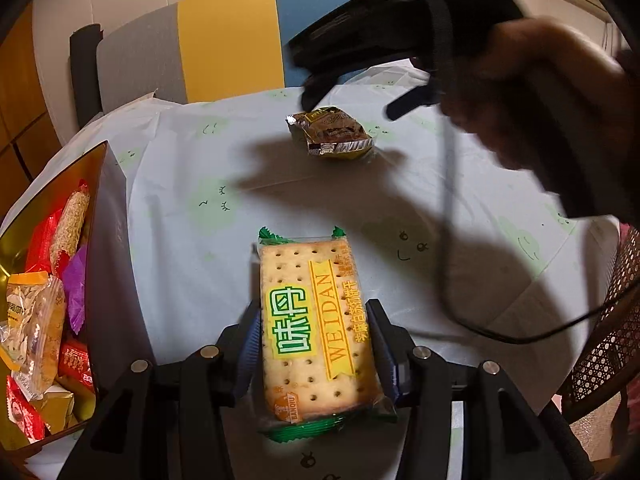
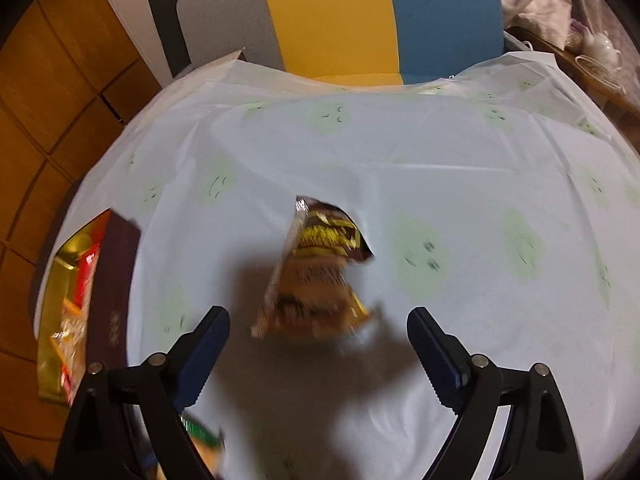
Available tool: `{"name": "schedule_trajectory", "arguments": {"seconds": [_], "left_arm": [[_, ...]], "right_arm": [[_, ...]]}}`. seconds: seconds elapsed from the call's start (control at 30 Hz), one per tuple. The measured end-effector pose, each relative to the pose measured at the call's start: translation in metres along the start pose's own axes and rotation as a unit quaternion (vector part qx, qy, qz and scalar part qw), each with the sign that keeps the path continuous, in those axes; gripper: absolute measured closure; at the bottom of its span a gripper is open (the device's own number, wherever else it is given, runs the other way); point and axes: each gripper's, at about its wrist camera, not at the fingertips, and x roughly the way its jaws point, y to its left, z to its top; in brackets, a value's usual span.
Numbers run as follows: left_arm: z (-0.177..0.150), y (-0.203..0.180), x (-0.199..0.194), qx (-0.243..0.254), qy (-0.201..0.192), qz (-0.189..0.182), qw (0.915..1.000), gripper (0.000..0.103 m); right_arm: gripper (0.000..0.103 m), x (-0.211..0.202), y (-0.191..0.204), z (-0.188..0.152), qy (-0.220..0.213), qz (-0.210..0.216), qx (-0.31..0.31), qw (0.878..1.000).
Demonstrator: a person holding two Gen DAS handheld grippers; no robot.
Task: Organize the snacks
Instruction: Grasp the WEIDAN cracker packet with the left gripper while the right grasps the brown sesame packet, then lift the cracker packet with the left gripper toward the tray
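Observation:
My left gripper [image 1: 314, 312] is shut on a cracker packet [image 1: 314, 328] with green ends and yellow "WEIDAN" print, held just above the table. A brown and yellow snack packet [image 1: 330, 132] lies on the pale tablecloth further back. My right gripper [image 2: 318, 320] is open, its fingers either side of that brown packet [image 2: 316, 272], just above it and apart from it. In the left wrist view the right gripper [image 1: 348, 100] hangs over the brown packet. A gold-lined box [image 1: 24, 208] at the left holds several wrapped snacks.
The box also shows at the left in the right wrist view [image 2: 114, 280]. A grey, yellow and blue chair back [image 1: 224, 44] stands behind the table. A black cable [image 1: 448, 240] hangs at the right. A wicker chair [image 1: 608, 340] is at the right edge.

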Motion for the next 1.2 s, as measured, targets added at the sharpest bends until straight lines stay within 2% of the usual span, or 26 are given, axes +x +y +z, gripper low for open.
{"name": "schedule_trajectory", "arguments": {"seconds": [0.17, 0.2, 0.23, 0.27, 0.33, 0.5, 0.6, 0.7, 0.8, 0.97, 1.2], "left_arm": [[-0.004, 0.000, -0.002, 0.000, -0.004, 0.000, 1.0000, 0.052], [-0.004, 0.000, -0.003, 0.000, -0.004, 0.000, 1.0000, 0.052], [-0.004, 0.000, -0.001, 0.000, -0.004, -0.001, 1.0000, 0.052], [-0.004, 0.000, -0.001, -0.001, -0.004, -0.001, 1.0000, 0.052], [-0.004, 0.001, -0.001, -0.002, -0.005, -0.002, 1.0000, 0.052], [-0.004, 0.001, -0.001, -0.003, -0.006, -0.001, 1.0000, 0.052], [-0.005, 0.001, -0.001, -0.005, -0.006, 0.001, 1.0000, 0.052], [-0.005, -0.001, -0.001, -0.003, -0.005, 0.006, 1.0000, 0.052], [-0.004, -0.004, -0.001, 0.001, -0.003, 0.010, 0.9999, 0.052], [-0.002, -0.008, 0.000, 0.005, 0.001, 0.020, 0.9998, 0.052], [0.001, -0.010, 0.000, 0.004, 0.005, 0.026, 0.9996, 0.053]], "right_arm": [[0.014, 0.031, 0.015, 0.013, 0.020, -0.036, -0.025, 0.999], [0.028, 0.035, 0.017, 0.013, 0.027, -0.042, -0.037, 0.998], [0.057, 0.038, 0.019, 0.011, 0.037, -0.046, -0.051, 0.997], [0.064, 0.035, 0.021, 0.009, 0.033, -0.057, -0.068, 0.995], [0.067, 0.025, 0.022, 0.000, 0.048, -0.048, -0.104, 0.992], [0.068, -0.011, 0.010, -0.042, 0.083, -0.033, -0.168, 0.982], [0.068, -0.026, -0.004, -0.072, 0.100, -0.026, -0.178, 0.979], [0.067, -0.033, -0.020, -0.091, 0.101, -0.010, -0.153, 0.983], [0.064, -0.035, -0.028, -0.099, 0.090, -0.002, -0.129, 0.988], [0.064, -0.037, -0.012, -0.109, 0.075, -0.027, -0.170, 0.982], [0.062, -0.040, -0.008, -0.112, 0.072, -0.031, -0.174, 0.982]]}}
